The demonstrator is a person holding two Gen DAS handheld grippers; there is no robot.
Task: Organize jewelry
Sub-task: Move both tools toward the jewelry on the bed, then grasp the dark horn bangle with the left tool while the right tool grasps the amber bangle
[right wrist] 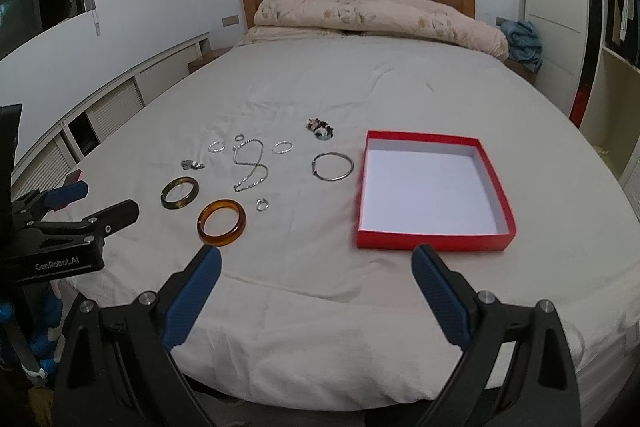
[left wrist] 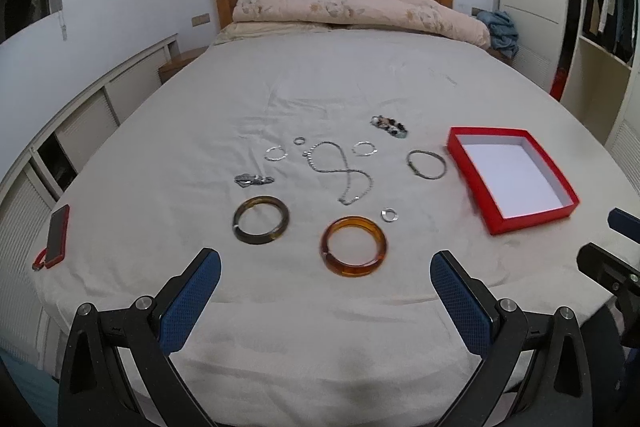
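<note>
Jewelry lies spread on a white bed sheet [left wrist: 320, 87]. An amber bangle [left wrist: 353, 246] [right wrist: 222, 222] lies nearest, a dark tortoiseshell bangle [left wrist: 261, 219] [right wrist: 180, 193] to its left. Behind them lie a silver chain necklace [left wrist: 340, 169] [right wrist: 251, 163], a thin silver bracelet [left wrist: 426, 165] [right wrist: 333, 166], small silver rings [left wrist: 390, 215] [right wrist: 262, 205], and a beaded bracelet [left wrist: 389, 126] [right wrist: 320, 129]. A red box [left wrist: 532, 217] [right wrist: 434, 239] with a white inside stands to the right, empty. My left gripper [left wrist: 326, 275] and right gripper [right wrist: 316, 267] are both open and empty near the bed's front edge.
A red phone [left wrist: 57, 235] lies at the bed's left edge. A folded pink quilt [left wrist: 352, 5] lies at the headboard. Low cabinets run along the left wall, a wardrobe stands at the right. The right gripper shows in the left wrist view's right edge [left wrist: 612, 263].
</note>
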